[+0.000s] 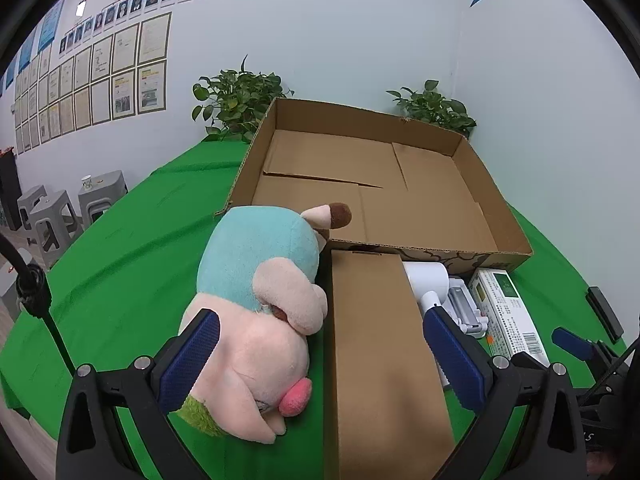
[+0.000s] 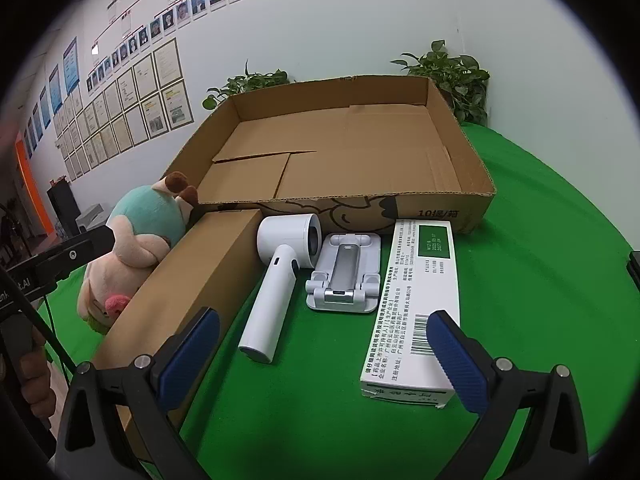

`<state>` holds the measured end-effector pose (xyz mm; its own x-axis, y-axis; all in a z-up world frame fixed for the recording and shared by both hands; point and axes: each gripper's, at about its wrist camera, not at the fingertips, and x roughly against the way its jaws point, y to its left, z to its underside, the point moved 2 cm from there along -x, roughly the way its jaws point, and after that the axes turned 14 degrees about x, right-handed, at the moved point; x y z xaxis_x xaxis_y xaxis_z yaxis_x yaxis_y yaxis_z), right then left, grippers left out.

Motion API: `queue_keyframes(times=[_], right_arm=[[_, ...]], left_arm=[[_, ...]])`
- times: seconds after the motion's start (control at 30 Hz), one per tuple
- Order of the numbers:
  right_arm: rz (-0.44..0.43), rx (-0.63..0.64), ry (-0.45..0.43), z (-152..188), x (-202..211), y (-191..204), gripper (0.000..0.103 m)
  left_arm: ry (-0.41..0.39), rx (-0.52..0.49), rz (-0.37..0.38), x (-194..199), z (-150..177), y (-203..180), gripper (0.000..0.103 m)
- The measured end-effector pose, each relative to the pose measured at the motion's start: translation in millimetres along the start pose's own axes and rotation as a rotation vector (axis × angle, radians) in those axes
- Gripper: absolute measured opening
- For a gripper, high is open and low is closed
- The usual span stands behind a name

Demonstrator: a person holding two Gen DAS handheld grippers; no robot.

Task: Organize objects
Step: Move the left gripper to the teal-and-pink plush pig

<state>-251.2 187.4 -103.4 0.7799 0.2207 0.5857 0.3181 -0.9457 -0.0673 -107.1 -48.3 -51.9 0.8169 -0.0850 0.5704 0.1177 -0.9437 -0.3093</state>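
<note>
Listing: we see the cardboard tray [image 2: 340, 152] at 12 o'clock holding nothing; green tablecloth [image 2: 540, 280] beneath, framed papers [image 2: 132, 92] at 10 o'clock; left gripper [image 1: 320, 356] and right gripper [image 2: 324, 356] both released.

A green table [image 2: 540, 240] holds a big open box [image 2: 440, 204], soft toy [image 2: 140, 232], long brown box [image 2: 192, 280], hair dryer [image 2: 280, 272], phone stand [image 2: 344, 276] and white box [image 2: 412, 304].

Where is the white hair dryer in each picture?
Left wrist view: the hair dryer peeks out at right of centre, mostly hidden behind the long brown box.
Right wrist view: it lies in the middle, in full view, beside that box.
Shared landmark: the big open cardboard tray behind it.
</note>
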Motion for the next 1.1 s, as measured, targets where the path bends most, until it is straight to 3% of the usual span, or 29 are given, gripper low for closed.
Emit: queue_keyframes(times=[0.73,0.97,1.1], right_arm=[[-0.044,0.004,-0.006,0.0,-1.4,2.8,0.103],[-0.176,0.097,-0.075,-14.1,11.1,18.8,0.103],[-0.316,0.177,-0.130,-27.8,20.5,36.8,0.103]], left_arm=[[-0.004,-0.004,-0.012,-1.7,-1.7,6.9,0.103],[0.017,0.018,-0.025,-1.7,-5.4,32.1,0.103],[0.072,0.047,-0.019,-10.7,-1.1,51.2,0.103]])
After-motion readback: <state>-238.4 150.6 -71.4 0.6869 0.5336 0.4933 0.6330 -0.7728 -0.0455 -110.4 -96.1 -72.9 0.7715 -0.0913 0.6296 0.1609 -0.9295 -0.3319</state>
